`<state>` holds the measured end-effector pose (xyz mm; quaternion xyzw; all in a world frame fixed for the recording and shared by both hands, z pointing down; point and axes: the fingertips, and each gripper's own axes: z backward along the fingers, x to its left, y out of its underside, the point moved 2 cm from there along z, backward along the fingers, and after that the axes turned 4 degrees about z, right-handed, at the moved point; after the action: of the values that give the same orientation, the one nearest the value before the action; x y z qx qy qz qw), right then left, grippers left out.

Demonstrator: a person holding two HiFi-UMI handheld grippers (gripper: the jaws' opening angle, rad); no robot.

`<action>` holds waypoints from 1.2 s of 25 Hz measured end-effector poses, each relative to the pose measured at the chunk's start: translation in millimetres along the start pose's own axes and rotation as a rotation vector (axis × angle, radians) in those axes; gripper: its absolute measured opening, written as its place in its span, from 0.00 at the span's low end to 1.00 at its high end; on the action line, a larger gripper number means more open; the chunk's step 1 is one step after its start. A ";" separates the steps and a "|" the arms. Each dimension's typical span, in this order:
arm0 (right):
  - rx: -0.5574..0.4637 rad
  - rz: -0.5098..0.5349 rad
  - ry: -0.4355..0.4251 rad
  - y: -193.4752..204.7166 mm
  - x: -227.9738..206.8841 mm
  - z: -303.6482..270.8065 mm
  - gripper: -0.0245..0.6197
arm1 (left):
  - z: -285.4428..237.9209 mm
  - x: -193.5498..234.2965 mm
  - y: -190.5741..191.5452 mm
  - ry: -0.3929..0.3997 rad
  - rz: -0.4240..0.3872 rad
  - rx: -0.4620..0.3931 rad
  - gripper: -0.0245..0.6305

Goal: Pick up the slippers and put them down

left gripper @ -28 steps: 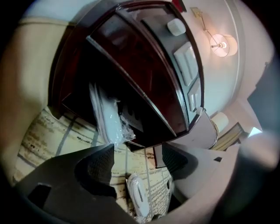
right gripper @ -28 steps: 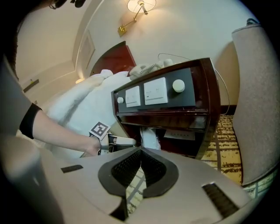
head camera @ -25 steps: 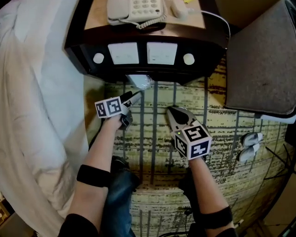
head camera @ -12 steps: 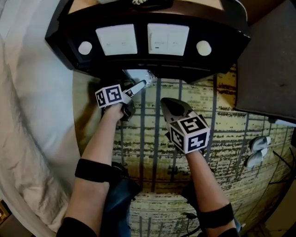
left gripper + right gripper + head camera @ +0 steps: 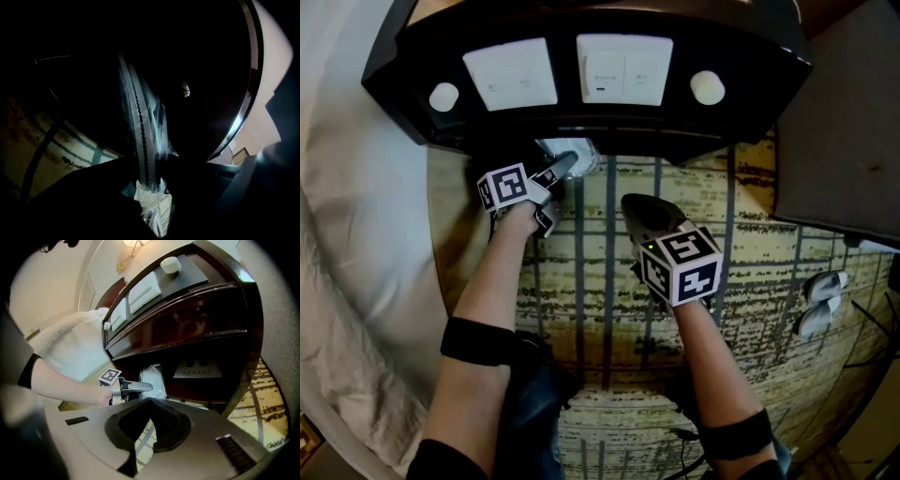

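Observation:
A pair of slippers sealed in a clear plastic bag (image 5: 583, 156) lies in the dark space under the nightstand (image 5: 750, 131). My left gripper (image 5: 569, 161) reaches in there; its jaws have just been closing and now pinch the bag's serrated edge (image 5: 139, 117). The right gripper view shows the bag (image 5: 153, 377) just beyond the left gripper (image 5: 146, 386). My right gripper (image 5: 634, 203) hovers over the carpet to the right, shut with nothing in it, its jaws meeting at the tip (image 5: 151, 402).
White bedding (image 5: 356, 234) runs down the left side. A grey cushioned seat (image 5: 844, 112) stands at the right. Another pair of white slippers (image 5: 816, 302) lies on the patterned carpet (image 5: 581, 281) at the far right.
Both grippers have sunk toward the floor. The left gripper has pushed farther under the nightstand to the bag and closed its jaws on it.

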<state>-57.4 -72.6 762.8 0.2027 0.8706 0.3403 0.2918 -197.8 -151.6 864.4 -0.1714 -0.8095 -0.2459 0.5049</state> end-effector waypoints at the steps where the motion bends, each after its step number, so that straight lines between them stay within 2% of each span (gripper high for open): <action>1: 0.002 -0.003 -0.002 1.6 0.2 0.6 0.04 | 1.5 -1.0 1.7 0.011 -0.004 0.002 0.21; 7: 0.011 -0.030 -0.015 13.1 5.6 5.9 0.04 | 14.8 -5.7 22.9 0.058 -0.012 0.045 0.19; 10: 0.015 -0.045 -0.021 16.2 9.4 14.7 0.04 | 24.5 -18.5 44.9 0.097 -0.031 0.095 0.19; 16: 0.050 -0.051 -0.004 25.4 13.0 54.2 0.04 | 61.7 -47.0 120.4 0.163 0.002 0.205 0.19; 18: 0.065 -0.060 0.007 29.5 12.4 71.0 0.04 | 77.2 -53.5 147.4 0.158 -0.002 0.238 0.19; 22: 0.091 -0.065 0.027 37.4 11.1 101.2 0.04 | 101.8 -66.8 204.2 0.165 0.054 0.294 0.19; 25: 0.102 -0.059 0.039 41.5 9.1 120.8 0.04 | 115.1 -76.6 242.1 0.172 0.065 0.341 0.19; 30: 0.112 -0.058 0.061 55.7 -0.3 138.0 0.04 | 124.3 -63.8 290.6 0.149 0.125 0.404 0.20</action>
<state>40.5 30.9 719.9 0.1831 0.9023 0.2883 0.2629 -108.6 155.9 826.3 -0.0979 -0.7906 -0.0588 0.6017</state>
